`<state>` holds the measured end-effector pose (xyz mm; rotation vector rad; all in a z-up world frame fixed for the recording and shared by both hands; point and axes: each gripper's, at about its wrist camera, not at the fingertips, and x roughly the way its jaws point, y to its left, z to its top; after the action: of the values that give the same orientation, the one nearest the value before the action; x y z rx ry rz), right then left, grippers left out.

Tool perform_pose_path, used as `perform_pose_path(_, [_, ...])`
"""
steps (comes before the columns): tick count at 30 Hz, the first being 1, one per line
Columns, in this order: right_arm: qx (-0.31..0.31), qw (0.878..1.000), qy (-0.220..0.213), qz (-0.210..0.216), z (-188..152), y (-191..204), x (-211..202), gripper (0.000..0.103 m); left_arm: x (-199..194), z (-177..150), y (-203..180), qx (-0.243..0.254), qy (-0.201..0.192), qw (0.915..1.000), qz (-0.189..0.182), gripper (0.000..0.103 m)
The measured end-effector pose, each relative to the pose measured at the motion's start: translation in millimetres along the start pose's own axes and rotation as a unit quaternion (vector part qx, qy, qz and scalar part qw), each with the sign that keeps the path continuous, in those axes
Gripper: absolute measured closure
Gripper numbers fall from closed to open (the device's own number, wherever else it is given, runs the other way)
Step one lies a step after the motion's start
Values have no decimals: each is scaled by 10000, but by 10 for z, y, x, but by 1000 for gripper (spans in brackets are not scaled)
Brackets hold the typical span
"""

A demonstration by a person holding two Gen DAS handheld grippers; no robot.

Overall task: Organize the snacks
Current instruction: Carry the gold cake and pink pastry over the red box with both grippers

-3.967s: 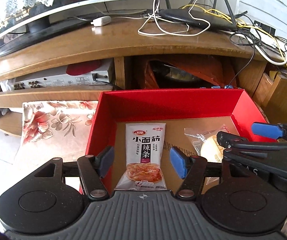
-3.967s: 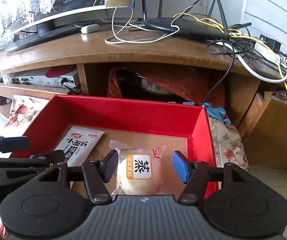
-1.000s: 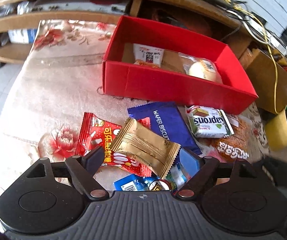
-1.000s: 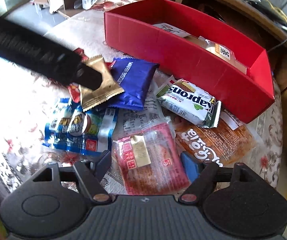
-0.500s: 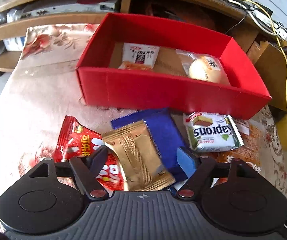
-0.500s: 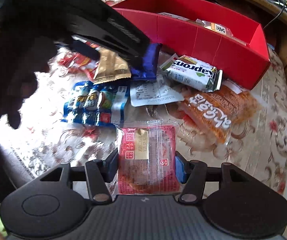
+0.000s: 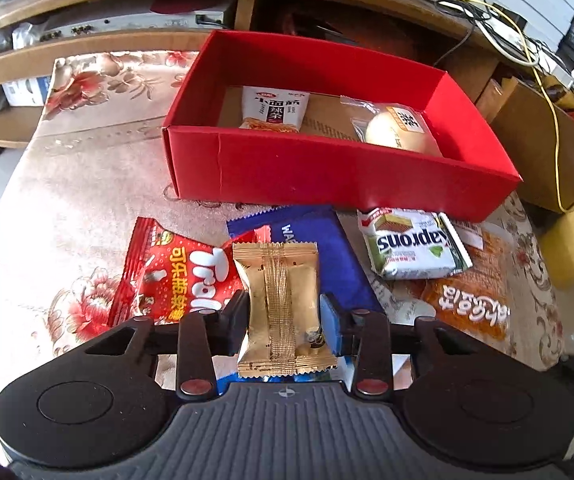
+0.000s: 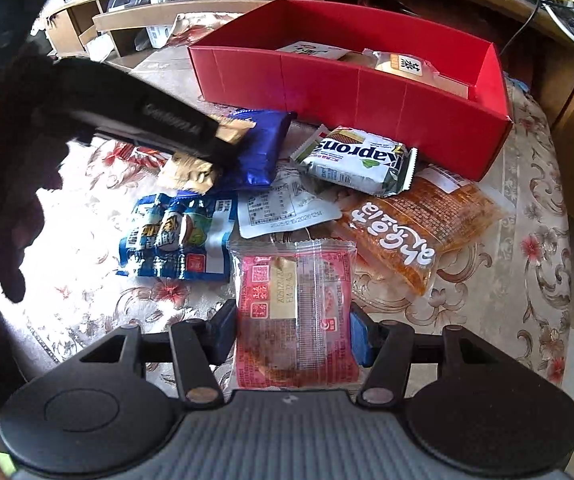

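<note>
My left gripper (image 7: 283,320) is clamped on a gold foil snack packet (image 7: 281,304), low in the centre of the left wrist frame, the packet standing upright between the two pads with its crimped ends above and below them. My right gripper (image 8: 293,334) is closed on a pink-and-clear wrapped snack (image 8: 295,316), pinched at both side edges at bottom centre of the right wrist frame. The red box (image 7: 327,172) sits across the upper middle of the left wrist frame on a floral cloth (image 7: 67,184), already holding a white spicy-strip packet (image 7: 275,110) at its left and a wrapped bun (image 7: 397,128) at its right. Loose snacks lie in front of the box: a red candy bag (image 7: 171,276) at centre left, a blue wafer pack (image 7: 327,248) behind the gold packet, a green-and-white Kaprons wafer (image 7: 411,244) to the right, resting on an orange packet (image 7: 471,300). In the right wrist frame, a blue multi-pack (image 8: 179,236) lies at centre left beside a white pouch (image 8: 283,208).
</note>
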<state>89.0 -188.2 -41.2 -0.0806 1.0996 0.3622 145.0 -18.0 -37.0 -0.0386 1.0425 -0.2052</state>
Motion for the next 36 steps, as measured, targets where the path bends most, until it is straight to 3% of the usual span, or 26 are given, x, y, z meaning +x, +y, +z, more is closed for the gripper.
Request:
perform_pose_path(5, [58, 10000, 14, -47, -5, -31, 10, 47, -62, -78, -10, 68, 15, 10000, -52, 55])
perform_pose_path(8, [95, 9999, 43, -83, -12, -43, 33, 47, -42, -96, -52, 187, 31, 9998, 40, 49])
perform_pose_path(12, [127, 9997, 120, -144, -11, -48, 103, 46, 44, -81, -109, 310, 3, 9993, 219, 32])
perform_pose_path(14, [150, 9998, 99, -130, 4, -50, 122, 46, 71, -81, -121, 349, -6, 9990, 272, 31])
perform_pose_path(16, [156, 9998, 67, -116, 31, -56, 140, 46, 86, -92, -114, 346, 12, 9991, 256, 33])
perform_pose_path(17, [152, 9998, 74, -117, 37, -58, 151, 45, 82, -100, -113, 359, 18, 9991, 247, 37])
perform_pose_path(18, [149, 9998, 94, -125, 40, -61, 170, 45, 75, -108, -117, 380, 24, 9990, 224, 48])
perform_pose_path(21, [28, 9997, 145, -202, 33, -31, 201, 45, 37, -138, -108, 417, 44, 9990, 169, 56])
perform_pose_path(28, [-24, 9994, 139, -332, -24, 13, 147, 47, -106, -198, -142, 479, -16, 9989, -2, 57])
perform_pose_path(36, [391, 9984, -284, -291, -28, -58, -158, 47, -223, -247, -175, 505, -79, 9983, -264, 57])
